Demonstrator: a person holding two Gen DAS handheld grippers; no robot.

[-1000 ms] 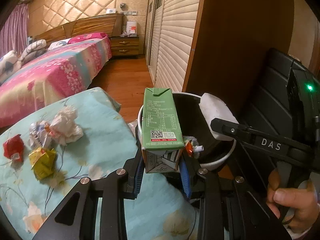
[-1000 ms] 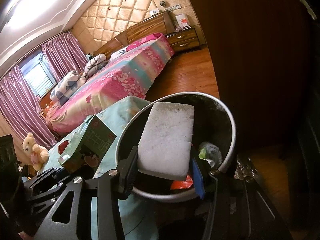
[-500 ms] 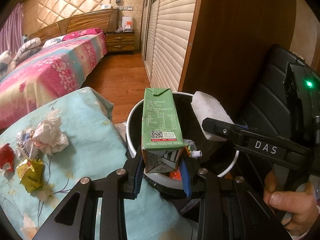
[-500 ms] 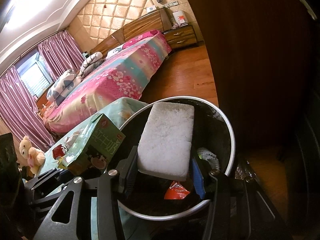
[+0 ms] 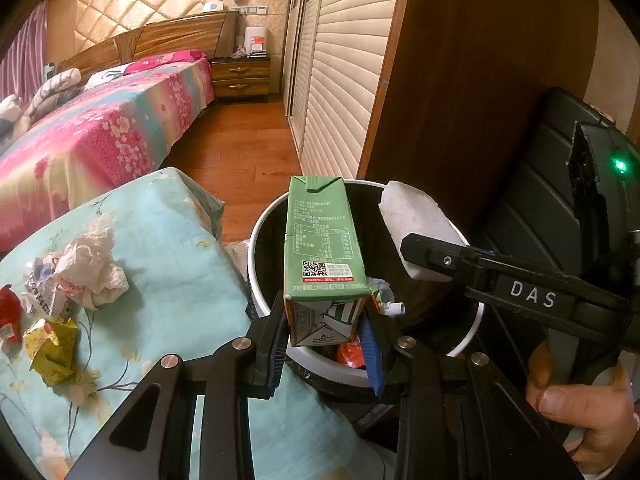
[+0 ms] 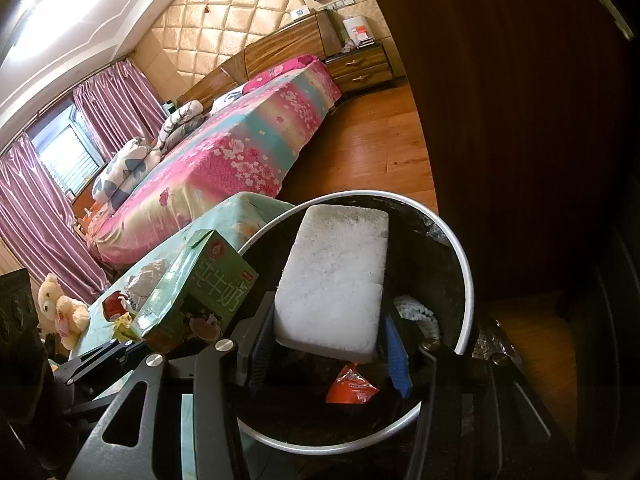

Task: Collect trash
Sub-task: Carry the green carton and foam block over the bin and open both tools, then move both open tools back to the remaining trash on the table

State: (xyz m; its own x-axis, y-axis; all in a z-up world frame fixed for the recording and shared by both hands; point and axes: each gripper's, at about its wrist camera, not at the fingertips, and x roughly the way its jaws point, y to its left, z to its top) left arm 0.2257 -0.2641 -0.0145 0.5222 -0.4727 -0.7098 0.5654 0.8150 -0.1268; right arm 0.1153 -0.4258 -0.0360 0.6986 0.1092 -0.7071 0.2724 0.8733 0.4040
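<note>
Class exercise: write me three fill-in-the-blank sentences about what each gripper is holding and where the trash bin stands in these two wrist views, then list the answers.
1. The left gripper is shut on a ______ milk carton.
2. The right gripper holds a white foam block above the ______.
3. Crumpled paper lies on the floral ______.

Missing words: green; trash bin; cloth

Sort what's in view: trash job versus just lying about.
Job: carton in left gripper; foam block in right gripper; bin; crumpled paper; yellow wrapper; red wrapper.

Lying about: bed; nightstand; teddy bear.
</note>
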